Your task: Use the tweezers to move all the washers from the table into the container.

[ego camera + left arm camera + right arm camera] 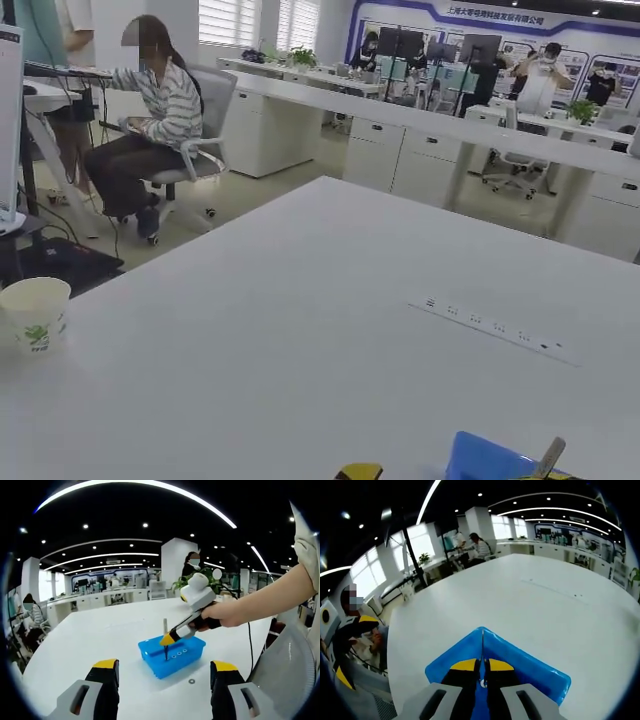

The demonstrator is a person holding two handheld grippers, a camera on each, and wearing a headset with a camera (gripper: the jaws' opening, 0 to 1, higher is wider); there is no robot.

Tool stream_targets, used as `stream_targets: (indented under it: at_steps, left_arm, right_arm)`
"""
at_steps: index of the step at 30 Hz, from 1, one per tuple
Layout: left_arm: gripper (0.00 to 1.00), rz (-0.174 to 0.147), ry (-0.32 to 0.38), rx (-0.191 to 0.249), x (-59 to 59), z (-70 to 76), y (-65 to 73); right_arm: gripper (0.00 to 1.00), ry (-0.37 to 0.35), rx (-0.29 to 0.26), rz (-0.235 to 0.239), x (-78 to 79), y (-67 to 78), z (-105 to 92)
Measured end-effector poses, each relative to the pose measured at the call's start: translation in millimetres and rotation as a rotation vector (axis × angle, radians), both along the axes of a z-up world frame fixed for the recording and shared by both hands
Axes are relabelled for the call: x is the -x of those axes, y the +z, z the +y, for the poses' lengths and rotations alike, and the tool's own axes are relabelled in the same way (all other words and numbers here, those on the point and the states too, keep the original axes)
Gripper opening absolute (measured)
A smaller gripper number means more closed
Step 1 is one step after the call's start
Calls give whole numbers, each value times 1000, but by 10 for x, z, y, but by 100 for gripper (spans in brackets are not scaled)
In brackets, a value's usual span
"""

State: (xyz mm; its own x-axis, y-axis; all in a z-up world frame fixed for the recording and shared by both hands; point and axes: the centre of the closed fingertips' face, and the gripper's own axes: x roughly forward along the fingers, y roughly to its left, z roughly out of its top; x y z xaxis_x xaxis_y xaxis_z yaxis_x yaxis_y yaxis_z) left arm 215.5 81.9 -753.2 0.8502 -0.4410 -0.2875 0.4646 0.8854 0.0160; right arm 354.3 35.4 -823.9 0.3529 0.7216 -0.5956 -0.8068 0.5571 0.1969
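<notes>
Washers (179,653): several lie in the container (150,657), by the near edge of the tabletop (100,635). One loose washer (191,681) lies just beside it. Right hand-held gripper (167,640) is clenched on the tweezers (165,652), tips inside the container. Left hand-held gripper (165,666) is released. Judged nearly complete; one transfer outstanding.

One container (170,669) — four washers (179,653) (one loose)
</notes>
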Motion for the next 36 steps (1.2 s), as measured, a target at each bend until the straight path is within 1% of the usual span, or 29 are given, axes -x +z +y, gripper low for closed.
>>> stream_targets:
  at_steps: [5, 9, 12, 14, 18, 21, 22, 24, 26, 30, 32, 36]
  left_arm:
    - [75, 3, -3, -7, 0, -7, -14]
    - [75, 3, -1, -7, -4, -2, -17]
    - [75, 4, -1, -5, -1, 0, -15]
    - [75, 5, 0, -5, 0, 2, -15]
    - [74, 4, -1, -3, 0, 2, -15]
    - [74, 6, -5, -4, 1, -8, -23]
    - [74, 8, -6, -5, 1, -9, -27]
    - [74, 10, -7, -6, 3, -10, -29]
    - [74, 11, -8, -6, 4, -11, -30]
    - [74, 9, -8, -1, 3, -14, -26]
    - [74, 9, -11, -1, 3, -19, -27]
    - [74, 10, -15, -1, 5, -28, -30]
  right_arm:
    - [3, 0, 6, -10, -6, 3, 18]
    - [3, 1, -1, -12, 11, 19, 27]
    - [3, -4, -19, -24, 36, 83, 15]
    - [3, -7, -30, -23, 52, 118, 8]
    - [3, -10, -55, -43, 92, 239, -14]
    - [3, -19, -84, -56, 141, 376, -27]
    - [3, -19, -88, -60, 149, 396, -28]
    - [3, -18, -116, -73, 196, 518, -33]
    - [3, -14, -133, -83, 250, 607, -37]
    - [3, -16, -155, -95, 338, 729, -48]
    - [3, -20, -172, -95, 379, 788, -52]
    - [3, -23, -197, -95, 463, 867, -53]
